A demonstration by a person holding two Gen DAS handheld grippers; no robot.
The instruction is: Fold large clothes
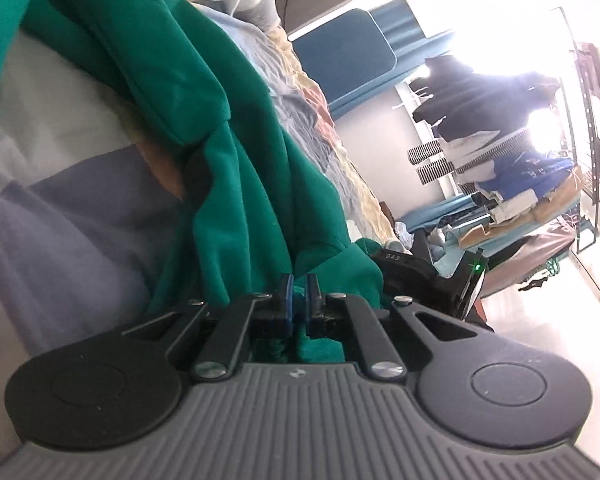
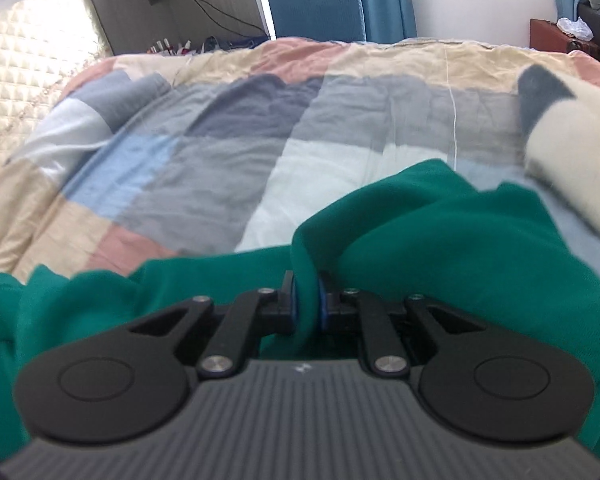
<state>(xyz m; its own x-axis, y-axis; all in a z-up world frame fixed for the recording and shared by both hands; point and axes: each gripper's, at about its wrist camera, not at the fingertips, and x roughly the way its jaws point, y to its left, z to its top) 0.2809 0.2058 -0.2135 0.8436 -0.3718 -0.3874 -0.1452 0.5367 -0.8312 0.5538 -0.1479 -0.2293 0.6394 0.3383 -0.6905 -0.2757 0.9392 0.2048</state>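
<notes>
The green garment [image 2: 440, 216] is bunched and rumpled on the patchwork quilt [image 2: 220, 152] of a bed, with no neat fold yet seen. A pinch of its cloth is clamped by the left gripper [image 1: 299, 296], another by the right gripper [image 2: 306, 300]. Spreading and folding are judged still to be done.
</notes>
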